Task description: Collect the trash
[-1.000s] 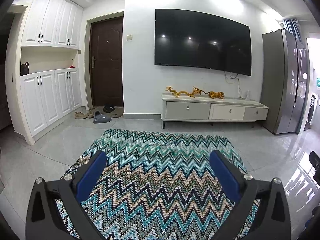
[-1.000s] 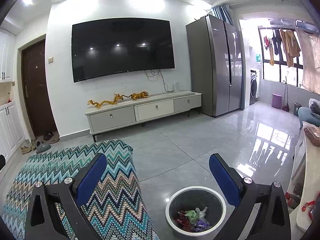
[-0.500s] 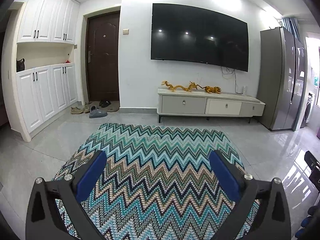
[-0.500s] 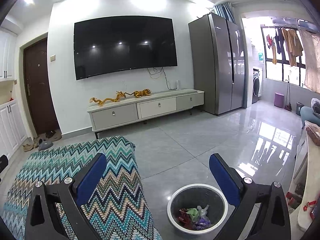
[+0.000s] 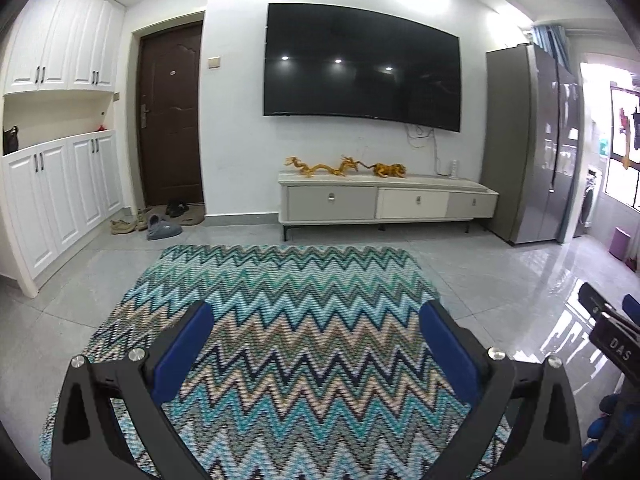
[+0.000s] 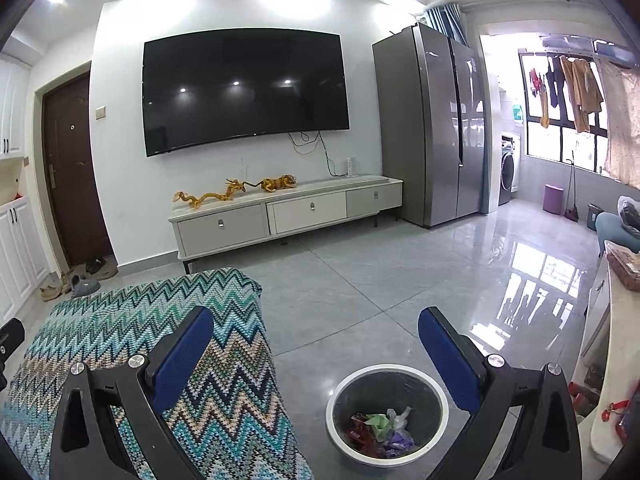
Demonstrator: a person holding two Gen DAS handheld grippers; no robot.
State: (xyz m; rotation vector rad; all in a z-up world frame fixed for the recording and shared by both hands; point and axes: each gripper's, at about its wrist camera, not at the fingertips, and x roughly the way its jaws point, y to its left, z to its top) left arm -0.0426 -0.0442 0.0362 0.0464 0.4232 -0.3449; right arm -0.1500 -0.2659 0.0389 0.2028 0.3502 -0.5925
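My left gripper (image 5: 316, 344) and right gripper (image 6: 316, 344) both have fingers wide apart, holding nothing. The trash bin (image 6: 438, 390) below holds crumpled wrappers (image 6: 380, 430).

A home living room: large wall-mounted television (image 5: 362, 66) above a low drawer cabinet (image 5: 388, 202) bearing golden dragon figurines (image 5: 320, 167); brown entry door (image 5: 171, 114) with shoes (image 5: 152, 222) scattered on the grey tiled floor (image 6: 380, 280); white built-in cupboards (image 5: 60, 128); steel double-door fridge (image 6: 432, 124); washing machine (image 6: 507, 170) and hanging laundry (image 6: 576, 84) by the window.
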